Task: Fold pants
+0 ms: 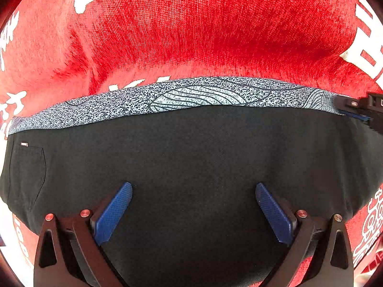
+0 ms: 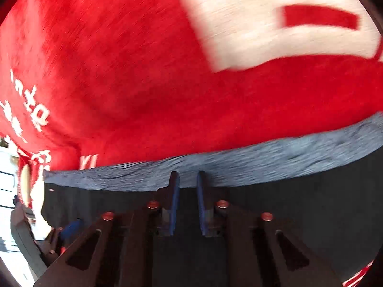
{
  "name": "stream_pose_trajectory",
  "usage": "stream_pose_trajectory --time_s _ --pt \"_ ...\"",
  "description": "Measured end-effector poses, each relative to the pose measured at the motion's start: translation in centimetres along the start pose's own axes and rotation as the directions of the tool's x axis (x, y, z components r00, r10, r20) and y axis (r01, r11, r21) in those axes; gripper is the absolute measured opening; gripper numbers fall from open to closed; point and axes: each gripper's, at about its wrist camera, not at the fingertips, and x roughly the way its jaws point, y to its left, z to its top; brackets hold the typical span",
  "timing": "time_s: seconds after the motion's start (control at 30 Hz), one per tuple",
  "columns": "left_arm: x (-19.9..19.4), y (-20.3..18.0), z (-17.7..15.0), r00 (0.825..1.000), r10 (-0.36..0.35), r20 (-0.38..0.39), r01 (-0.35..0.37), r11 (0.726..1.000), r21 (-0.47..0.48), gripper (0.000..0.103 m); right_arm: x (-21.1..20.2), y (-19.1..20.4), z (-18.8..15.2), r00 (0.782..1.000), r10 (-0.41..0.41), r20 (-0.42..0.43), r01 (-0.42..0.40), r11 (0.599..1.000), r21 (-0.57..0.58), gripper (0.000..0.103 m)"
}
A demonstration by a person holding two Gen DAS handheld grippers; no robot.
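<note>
Black pants (image 1: pixel 191 148) with a grey speckled, leaf-patterned waistband (image 1: pixel 191 95) lie flat on a red cloth. My left gripper (image 1: pixel 194 186) hovers over the black fabric, open wide, blue pads (image 1: pixel 112 212) apart and empty. A back pocket (image 1: pixel 26 169) shows at the left. My right gripper (image 2: pixel 188 179) is over the pants (image 2: pixel 299 205) near the waistband (image 2: pixel 263 157); its blue pads (image 2: pixel 174 203) stand close together with a narrow gap. The view is blurred, so a grip on fabric cannot be told. It also shows at the right edge of the left wrist view (image 1: pixel 363 110).
A red cloth with white printed characters (image 1: pixel 191 24) covers the surface under the pants, also seen in the right wrist view (image 2: pixel 143 71). The left gripper's body (image 2: pixel 31 234) shows at the lower left of the right wrist view.
</note>
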Motion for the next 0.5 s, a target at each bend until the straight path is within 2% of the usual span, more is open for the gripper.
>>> stream_pose_trajectory --time_s 0.1,0.2,0.27,0.3,0.33,0.37,0.4,0.43,0.47,0.5 --pt "0.0 0.0 -0.2 1.0 0.001 -0.013 -0.001 1.0 0.001 0.103 -1.8 -4.3 0.6 0.994 -0.098 0.043 0.096 0.994 0.056 0.014" --pt "0.0 0.4 0.6 0.999 0.002 -0.045 -0.001 1.0 0.005 0.103 -4.3 -10.0 0.5 0.978 -0.197 0.069 0.18 0.964 0.197 0.014" --pt "0.0 0.2 1.3 0.997 0.006 -0.073 -0.006 1.0 0.007 0.103 -5.8 -11.8 0.0 0.971 -0.228 0.075 0.205 0.949 0.239 0.014" --pt "-0.2 0.1 1.7 0.996 0.011 -0.094 -0.011 1.0 0.001 0.103 -6.4 -12.3 -0.4 0.971 -0.228 0.069 0.205 0.947 0.249 0.019" --pt "-0.4 0.0 2.0 0.995 0.012 -0.103 -0.013 1.0 -0.003 0.103 -7.5 -12.5 -1.1 0.964 -0.261 0.05 0.24 0.937 0.255 0.02" --pt "-0.9 -0.3 2.3 0.995 0.005 -0.1 -0.006 1.0 -0.008 0.103 -8.5 -12.6 -1.6 0.961 -0.27 0.056 0.247 0.934 0.258 0.031" --pt "-1.4 -0.6 2.8 0.996 0.0 -0.09 -0.001 1.0 -0.008 0.103 -9.6 -12.6 -2.3 0.959 -0.276 0.07 0.249 0.932 0.263 0.053" --pt "-1.8 -1.0 3.0 0.997 -0.003 -0.08 0.003 1.0 -0.002 0.103 -11.1 -12.7 -3.2 0.95 -0.296 0.094 0.261 0.925 0.274 0.064" --pt "-2.3 -1.6 3.2 0.998 -0.005 -0.069 0.005 1.0 0.009 0.103 -12.5 -12.7 -4.3 0.936 -0.332 0.121 0.287 0.913 0.289 0.071" --pt "-2.7 -2.4 3.5 0.998 -0.008 -0.057 0.009 1.0 0.025 0.103 -13.5 -12.8 -5.2 0.922 -0.361 0.137 0.309 0.902 0.301 0.071"
